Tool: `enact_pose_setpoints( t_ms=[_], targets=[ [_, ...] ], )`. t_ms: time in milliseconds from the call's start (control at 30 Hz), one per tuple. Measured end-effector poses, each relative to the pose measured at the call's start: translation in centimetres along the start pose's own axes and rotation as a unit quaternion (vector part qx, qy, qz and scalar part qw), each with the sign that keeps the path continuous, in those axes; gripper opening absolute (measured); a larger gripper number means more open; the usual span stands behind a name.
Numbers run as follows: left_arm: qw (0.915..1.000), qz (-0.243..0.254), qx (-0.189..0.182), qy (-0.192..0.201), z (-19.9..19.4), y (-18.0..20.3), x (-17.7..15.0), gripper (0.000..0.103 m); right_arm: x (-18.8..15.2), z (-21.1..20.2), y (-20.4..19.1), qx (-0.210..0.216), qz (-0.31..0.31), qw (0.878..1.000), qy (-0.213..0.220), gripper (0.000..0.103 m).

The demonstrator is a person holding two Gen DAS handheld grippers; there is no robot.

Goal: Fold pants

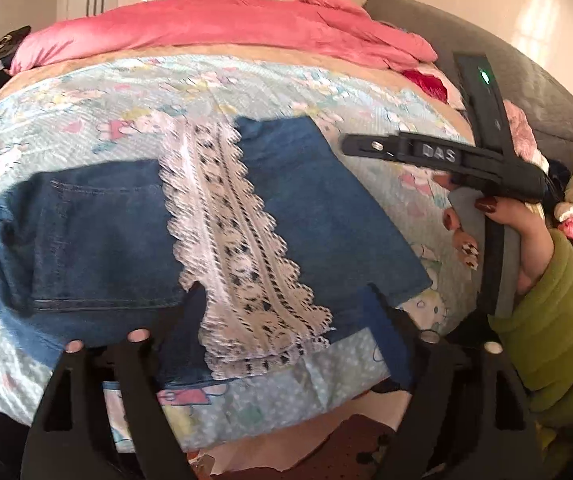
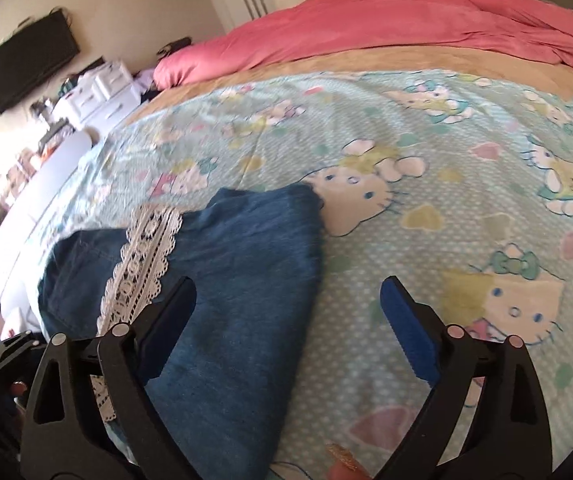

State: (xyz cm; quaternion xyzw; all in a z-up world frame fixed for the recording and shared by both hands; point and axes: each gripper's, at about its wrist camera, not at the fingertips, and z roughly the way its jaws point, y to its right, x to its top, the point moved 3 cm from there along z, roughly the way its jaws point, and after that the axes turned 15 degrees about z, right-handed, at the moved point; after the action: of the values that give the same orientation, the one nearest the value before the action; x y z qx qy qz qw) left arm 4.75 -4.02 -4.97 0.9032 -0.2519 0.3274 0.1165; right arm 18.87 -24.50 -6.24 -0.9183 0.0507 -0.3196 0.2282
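Pants: blue denim pants with a white lace stripe down the side [image 1: 222, 220], lying flat on the bed with the pale cartoon-cat print sheet [image 2: 426, 152], near its front edge; already doubled over into a compact block, back pocket showing on the left part.
Lace: the white lace band [image 2: 142, 264] runs diagonally across the top layer, marking where the upper fold lies.
Left gripper: black left gripper [image 1: 282, 304], hovering over the near edge of the denim; jaws spread wide, nothing pinched between them.
Right gripper: black right gripper with blue pads [image 2: 286, 312], jaws spread wide; one finger is above the right part of the denim, the other above bare sheet; no cloth gripped.
Right hand: a hand in an olive-green sleeve [image 1: 526, 220] holds that tool to the right of the pants.
Step in hand: judged as release after a fold; both tools are free of the cloth.
Progress: judged well along; the bundle looks short and stacked.
Next move: calls for either one more fold, taking the right-hand edge over to the pocket side, or a smoothing of the top layer; cannot tell which.
Background: rumpled pink duvet [image 1: 214, 24] at the far end, well apart.
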Motion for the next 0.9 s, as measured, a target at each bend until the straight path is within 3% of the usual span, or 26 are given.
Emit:
enact_pose_setpoints(
  t_ms=[100,233,533,733,900],
  targets=[
    [0.9997,-0.004,0.021,0.015,-1.6,-0.9,0.2,0.083,0.2,-0.8,0.2,0.002,0.000,1.000,0.008,0.091],
    [0.9985,-0.025,0.041,0.028,-3.2,-2.8,-0.2,0.093,0.1,-1.4,-0.3,0.004,-0.006,1.000,0.012,0.091],
    [0.9903,-0.092,0.096,0.040,-6.8,-8.7,-2.6,0.095,-0.4,-2.1,-3.3,0.009,-0.042,0.999,0.014,0.093],
    [0.9831,-0.136,0.117,0.039,-8.3,-12.4,-4.6,0.095,-0.5,-2.0,-6.8,0.022,-0.073,0.997,0.005,0.094],
    [0.9788,-0.165,0.112,0.049,-8.6,-14.0,-6.0,0.095,-0.9,-1.3,-12.2,0.044,-0.133,0.990,-0.016,0.094]
  ],
)
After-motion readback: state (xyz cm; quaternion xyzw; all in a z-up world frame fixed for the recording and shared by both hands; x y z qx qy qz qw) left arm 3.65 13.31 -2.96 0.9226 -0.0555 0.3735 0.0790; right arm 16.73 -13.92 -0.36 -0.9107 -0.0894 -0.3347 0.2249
